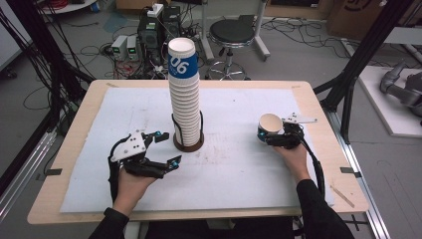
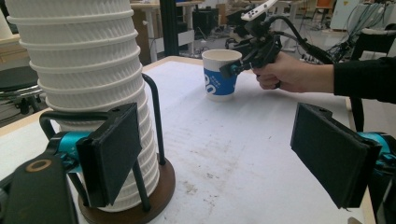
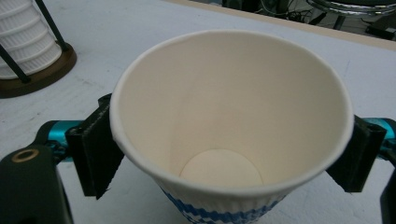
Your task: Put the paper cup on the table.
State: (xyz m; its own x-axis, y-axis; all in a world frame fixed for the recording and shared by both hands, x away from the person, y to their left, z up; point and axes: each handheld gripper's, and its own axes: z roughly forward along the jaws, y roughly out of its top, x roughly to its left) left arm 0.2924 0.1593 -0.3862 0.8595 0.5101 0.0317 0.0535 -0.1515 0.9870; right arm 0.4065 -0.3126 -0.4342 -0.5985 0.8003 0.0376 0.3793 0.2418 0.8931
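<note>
A tall stack of white ribbed paper cups (image 1: 184, 94) stands in a dark wire holder with a round brown base (image 1: 188, 145) at the table's middle; the top cup has a blue band. Just left of the holder, my left gripper (image 1: 167, 147) is open with nothing between its pads (image 2: 112, 149); the stack (image 2: 84, 70) rises close beside the left pad. A single paper cup (image 1: 270, 123) with a blue band stands upright on the white mat at the right. My right gripper (image 3: 229, 158) straddles this cup (image 3: 229, 107), one pad on each side below the rim, not squeezing it.
A white mat (image 1: 239, 164) covers most of the wooden table (image 1: 74, 149). A round stool (image 1: 231, 35), electronics boxes and cables sit on the floor beyond the far edge. Black frame posts stand at both sides.
</note>
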